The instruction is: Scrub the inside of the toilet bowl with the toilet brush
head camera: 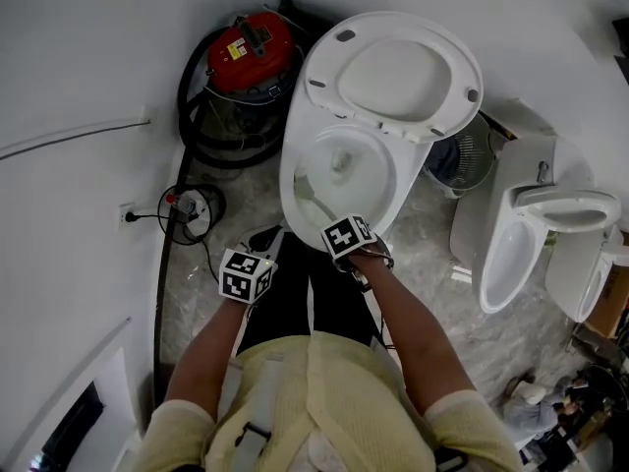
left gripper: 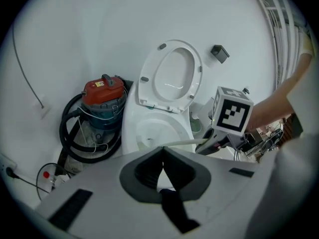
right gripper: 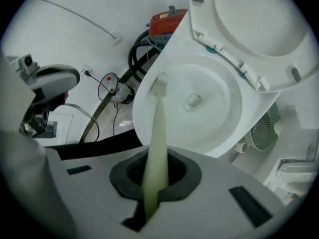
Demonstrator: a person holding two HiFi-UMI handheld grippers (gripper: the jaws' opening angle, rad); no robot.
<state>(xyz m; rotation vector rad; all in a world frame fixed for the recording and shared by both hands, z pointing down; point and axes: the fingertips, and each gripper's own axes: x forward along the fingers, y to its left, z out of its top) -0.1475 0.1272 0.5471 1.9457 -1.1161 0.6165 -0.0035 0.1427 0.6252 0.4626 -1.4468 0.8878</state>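
The white toilet bowl stands on the floor with its seat and lid raised, so the inside is open. The toilet brush is a slim, pale yellow-green stick with a small white bristle head. Its handle is clamped in the right tool. It slants down into the bowl, with the head at the inner wall just below the rim, on the person's left.

Smooth, glossy white glaze on the toilet bowl ahead of the right tongs; pale, matt plastic on the toilet brush between them; polished marbled stone on the floor below; shiny red plastic atop the vacuum cleaner beyond.
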